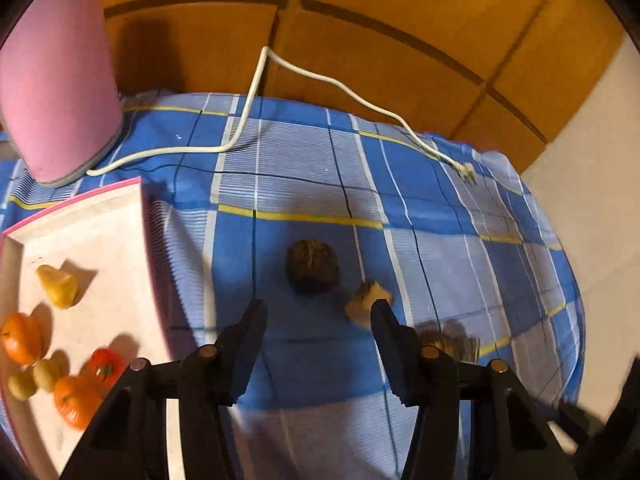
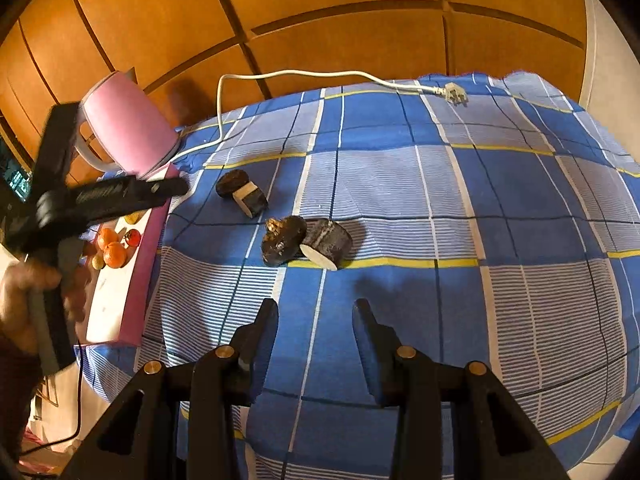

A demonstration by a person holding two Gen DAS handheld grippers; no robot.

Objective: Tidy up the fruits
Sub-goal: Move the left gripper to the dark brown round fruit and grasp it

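Observation:
My left gripper [image 1: 318,309] hangs open over the blue checked cloth, with nothing between its fingers. Just ahead of it lies a dark brown round fruit [image 1: 313,266]. A cut piece with a pale face [image 1: 366,302] touches the right fingertip's outer side. To the left, a white tray with a pink rim [image 1: 100,232] holds two oranges [image 1: 22,338], a tomato [image 1: 106,366], a yellow piece [image 1: 58,286] and small brownish fruits [image 1: 34,380]. My right gripper [image 2: 316,309] is open and empty, short of two dark fruits [image 2: 284,240] and their cut pieces [image 2: 326,244].
A pink kettle [image 1: 56,80] stands behind the tray, its white cord and plug [image 1: 466,170] trailing across the far side of the cloth. Wooden cabinet doors rise behind the table. In the right wrist view, a hand [image 2: 24,292] holds the left gripper above the tray.

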